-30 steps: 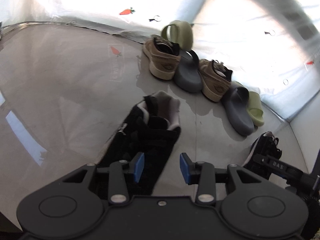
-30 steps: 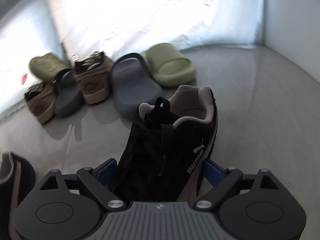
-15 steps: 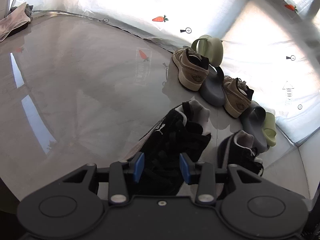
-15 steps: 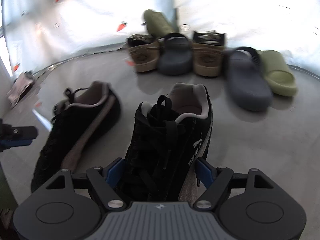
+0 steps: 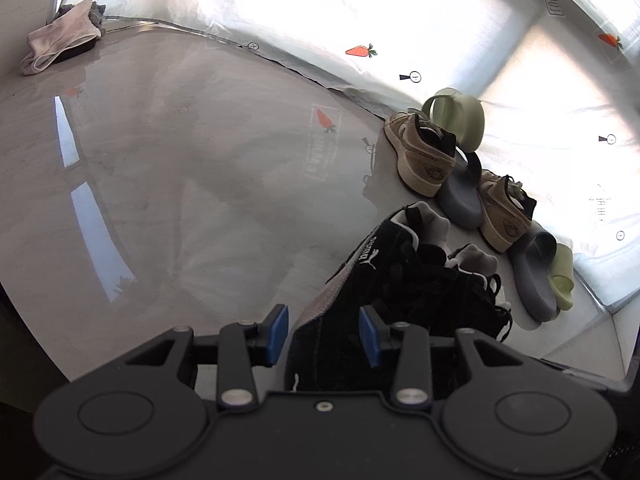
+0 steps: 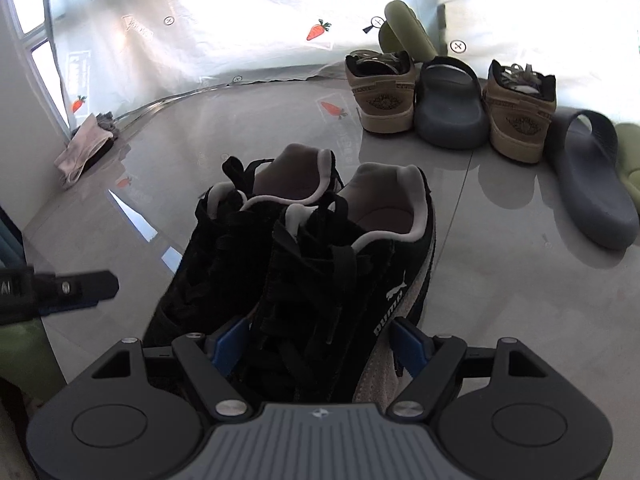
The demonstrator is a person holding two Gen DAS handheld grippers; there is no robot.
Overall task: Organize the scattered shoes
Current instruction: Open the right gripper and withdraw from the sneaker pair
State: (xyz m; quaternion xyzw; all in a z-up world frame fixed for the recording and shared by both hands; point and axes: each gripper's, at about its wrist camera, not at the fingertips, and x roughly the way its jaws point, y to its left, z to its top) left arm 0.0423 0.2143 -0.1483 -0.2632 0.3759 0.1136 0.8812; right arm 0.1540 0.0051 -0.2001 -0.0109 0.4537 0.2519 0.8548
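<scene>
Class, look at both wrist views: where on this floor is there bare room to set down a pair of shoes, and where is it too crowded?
Free: the wide grey floor between the black sneakers and the crumpled cloth, along the white sheet. Crowded: the row against the sheet, where tan sneakers, grey slides and green slides touch.

Two black sneakers (image 6: 304,248), two tan sneakers (image 6: 382,96), perhaps four slides (image 6: 450,108).
</scene>
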